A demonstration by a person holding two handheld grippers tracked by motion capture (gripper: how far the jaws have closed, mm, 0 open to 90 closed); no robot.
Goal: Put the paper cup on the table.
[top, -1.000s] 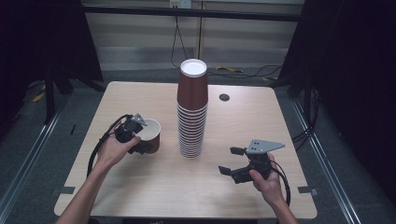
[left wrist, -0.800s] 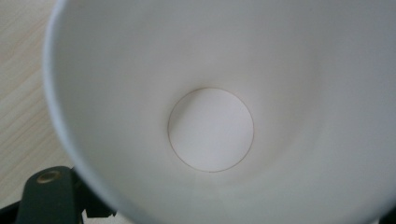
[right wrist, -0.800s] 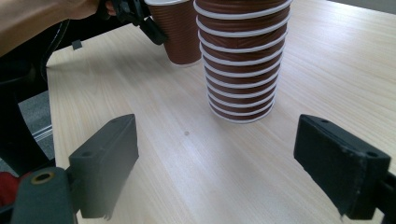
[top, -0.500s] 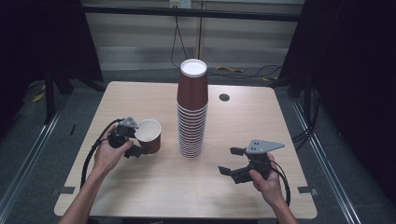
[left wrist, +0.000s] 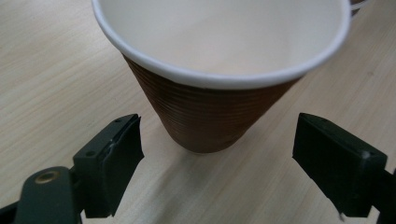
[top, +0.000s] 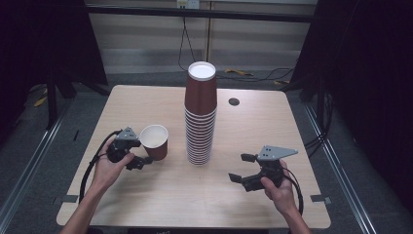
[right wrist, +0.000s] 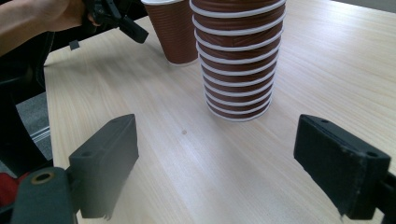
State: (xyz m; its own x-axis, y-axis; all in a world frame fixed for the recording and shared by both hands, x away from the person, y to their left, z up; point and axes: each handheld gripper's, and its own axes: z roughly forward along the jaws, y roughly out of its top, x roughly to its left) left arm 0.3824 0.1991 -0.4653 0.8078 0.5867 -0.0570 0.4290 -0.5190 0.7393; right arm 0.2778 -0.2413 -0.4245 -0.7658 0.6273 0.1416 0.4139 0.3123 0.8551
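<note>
A single brown ribbed paper cup [top: 155, 141] with a white inside stands upright on the table, left of a tall stack of upside-down brown cups [top: 200, 117]. My left gripper [top: 141, 153] lies just left of the single cup, open. In the left gripper view its jaws flank the cup's [left wrist: 219, 112] lower half without touching it. My right gripper [top: 238, 167] rests open at the right front, pointing at the stack [right wrist: 238, 70], with nothing between its jaws. The right gripper view also takes in the single cup [right wrist: 175, 32] and the left gripper [right wrist: 126, 23] beyond it.
The light wooden table [top: 272, 126] has a small round cable hole [top: 234, 102] at the back right of the stack. Black cables trail from both grippers toward the front edge. Dark floor and metal rails surround the table.
My left hand has drawn back to the left and slightly toward the front, away from the single cup, which stays where it stood. The right hand has not moved.
</note>
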